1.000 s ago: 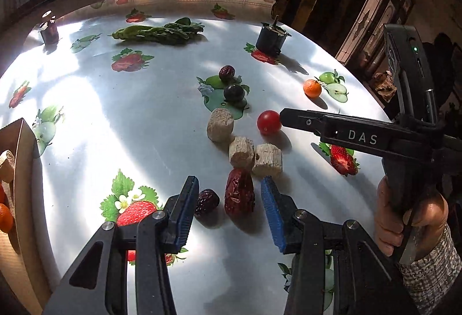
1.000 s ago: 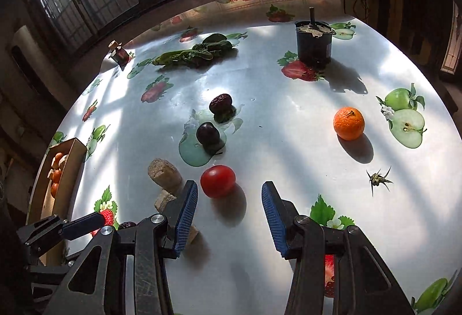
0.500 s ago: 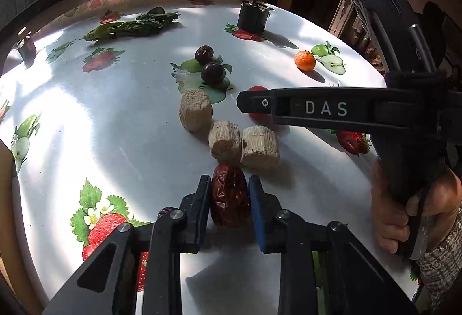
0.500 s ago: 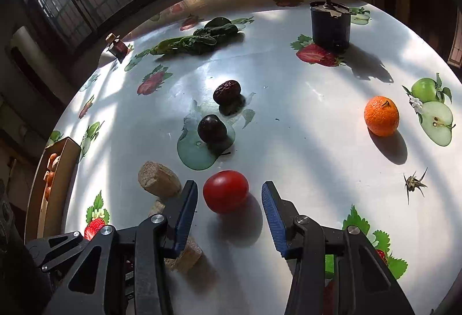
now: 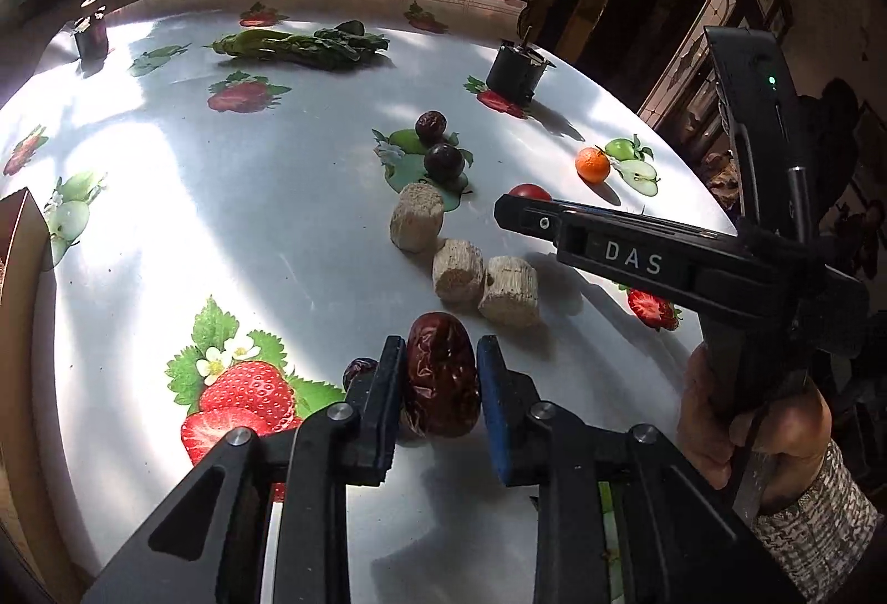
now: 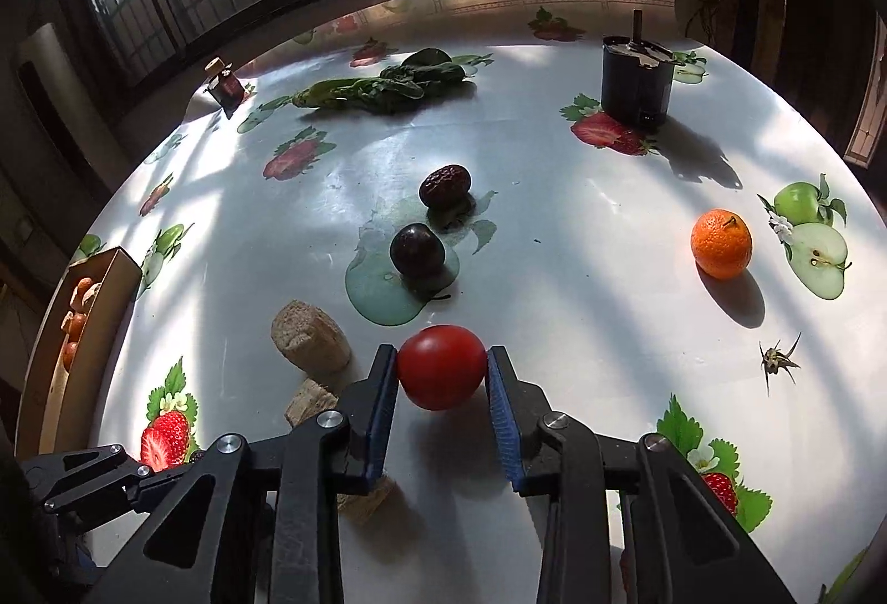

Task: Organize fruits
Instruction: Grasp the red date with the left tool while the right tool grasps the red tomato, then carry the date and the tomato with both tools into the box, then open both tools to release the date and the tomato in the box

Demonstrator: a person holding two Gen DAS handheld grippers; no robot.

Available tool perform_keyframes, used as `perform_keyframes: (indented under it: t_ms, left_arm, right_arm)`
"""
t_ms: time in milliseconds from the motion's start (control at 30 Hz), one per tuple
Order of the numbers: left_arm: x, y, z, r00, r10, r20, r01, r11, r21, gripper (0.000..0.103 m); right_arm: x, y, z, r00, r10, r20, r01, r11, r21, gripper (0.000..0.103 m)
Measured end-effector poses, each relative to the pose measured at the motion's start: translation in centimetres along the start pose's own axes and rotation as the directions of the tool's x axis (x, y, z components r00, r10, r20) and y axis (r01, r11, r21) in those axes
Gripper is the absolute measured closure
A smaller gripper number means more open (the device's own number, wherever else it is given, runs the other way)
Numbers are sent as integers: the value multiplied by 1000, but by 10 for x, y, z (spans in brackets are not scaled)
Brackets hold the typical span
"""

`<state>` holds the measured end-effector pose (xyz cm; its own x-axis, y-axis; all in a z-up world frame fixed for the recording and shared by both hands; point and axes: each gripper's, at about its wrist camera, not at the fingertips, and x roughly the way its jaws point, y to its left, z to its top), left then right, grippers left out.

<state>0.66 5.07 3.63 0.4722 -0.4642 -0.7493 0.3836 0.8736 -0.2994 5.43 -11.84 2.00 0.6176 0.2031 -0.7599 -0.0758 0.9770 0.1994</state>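
My left gripper (image 5: 439, 385) is shut on a wrinkled red date (image 5: 442, 378), held just above the table. A smaller dark date (image 5: 359, 371) lies just left of it. My right gripper (image 6: 442, 370) is shut on a red tomato (image 6: 441, 367); the tomato's top also shows in the left wrist view (image 5: 529, 191) behind the right gripper's finger. A dark plum (image 6: 417, 250), another date (image 6: 445, 185) and an orange (image 6: 721, 242) lie farther out on the fruit-print tablecloth (image 6: 554, 227).
Three tan cork-like cylinders (image 5: 460, 267) lie between the grippers. A cardboard box (image 6: 83, 327) with fruit stands at the left table edge. Leafy greens (image 6: 382, 86), a black container (image 6: 636, 86) and a small bottle (image 6: 224, 86) stand at the back.
My left gripper closed on the red date and has raised it slightly. My right gripper moved forward and closed on the tomato.
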Motion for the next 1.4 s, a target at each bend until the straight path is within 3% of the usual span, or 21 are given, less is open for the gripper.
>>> perform_keyframes:
  t_ms: [167, 333, 433, 533, 667, 900, 1133, 1333, 1400]
  left_arm:
    - [-66, 28, -6, 994, 25, 107, -15, 996, -91, 78]
    - [-131, 77, -20, 973, 138, 187, -101, 975, -196, 78]
    - [-162, 117, -27, 952, 241, 186, -190, 948, -257, 78]
    - [-177, 163, -26, 944, 301, 137, -245, 914, -322, 78]
    - [-179, 220, -27, 929, 363, 73, -308, 868, -390, 78]
    - [-152, 277, -33, 938, 345, -19, -312, 822, -476, 78]
    - [-134, 295, -33, 935, 347, -67, -332, 799, -501, 78]
    - [-131, 302, -34, 935, 346, -73, -332, 787, -521, 76]
    - [-137, 301, -34, 937, 345, -59, -322, 783, -533, 70]
  right_arm:
    - [-35, 21, 0, 997, 65, 45, -66, 998, 14, 69]
    - [-66, 79, -3, 989, 138, 56, -133, 988, -80, 69]
    - [-72, 119, -3, 978, 206, 31, -201, 971, -128, 68]
    - [-66, 165, -2, 965, 261, -11, -259, 950, -174, 68]
    - [-45, 232, -11, 951, 299, -80, -309, 916, -254, 68]
    - [19, 312, -40, 930, 281, -236, -347, 882, -320, 68]
    - [56, 341, -54, 928, 226, -297, -331, 865, -376, 68]
    - [69, 350, -52, 930, 210, -301, -323, 859, -397, 67]
    - [69, 351, -52, 925, 230, -303, -341, 852, -396, 66]
